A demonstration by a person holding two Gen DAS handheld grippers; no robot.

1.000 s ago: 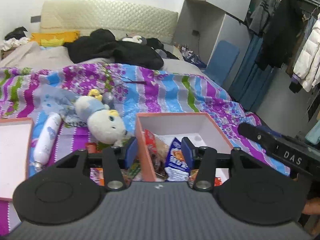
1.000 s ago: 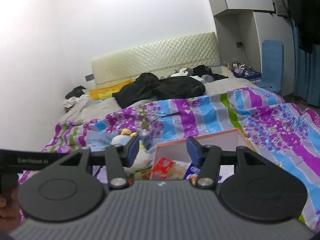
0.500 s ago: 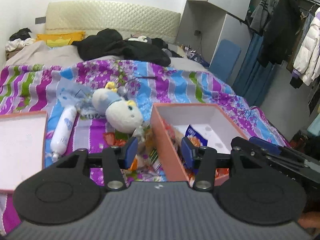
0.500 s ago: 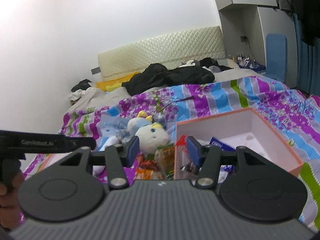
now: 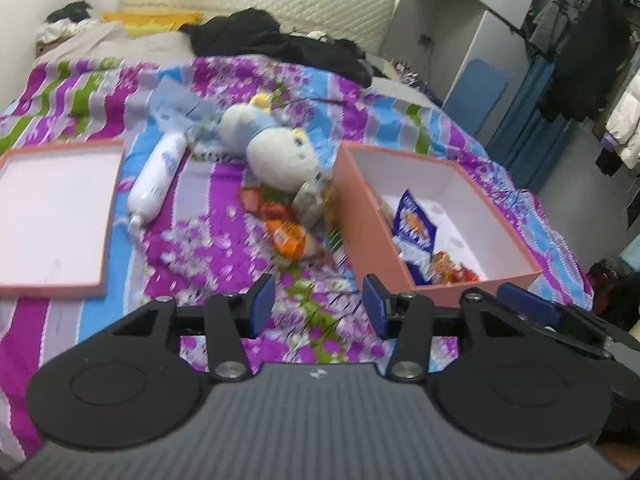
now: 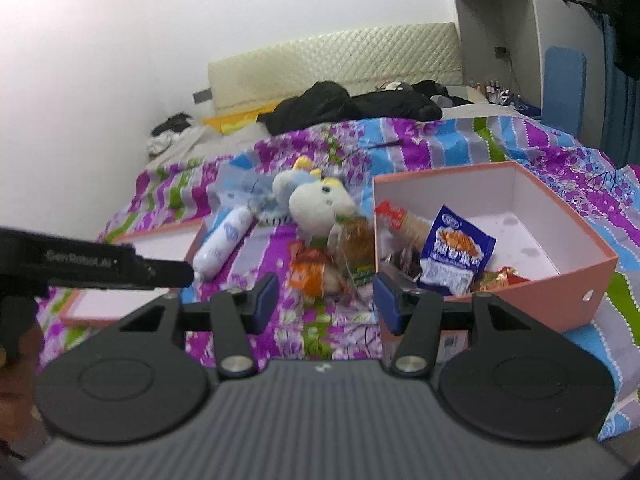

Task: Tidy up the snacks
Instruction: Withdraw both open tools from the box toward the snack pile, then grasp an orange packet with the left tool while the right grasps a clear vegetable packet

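An open pink box point(image 5: 362, 216) point(image 6: 576, 216) sits on the bed and holds a blue snack packet point(image 5: 414, 226) point(image 6: 456, 256) and red packets point(image 5: 454, 272). Loose snacks lie just left of the box: an orange packet point(image 5: 286, 236) point(image 6: 308, 276) and a greenish packet point(image 6: 356, 248). My left gripper point(image 5: 318, 306) is open and empty, above the quilt in front of the loose snacks. My right gripper point(image 6: 326, 300) is open and empty, near the box's front left corner. The left gripper also shows in the right wrist view point(image 6: 100, 266).
The box lid point(image 5: 52, 216) lies upside down at the left. A white plush toy point(image 5: 276, 152) point(image 6: 316, 204) and a white tube point(image 5: 158, 178) point(image 6: 224, 240) lie behind the snacks. Black clothes point(image 5: 280, 40) are heaped by the headboard. A wardrobe with hanging coats point(image 5: 580, 52) stands at right.
Both grippers have pulled back and risen, so more of the quilt, the loose snacks and the box now show. Both stay open and empty.
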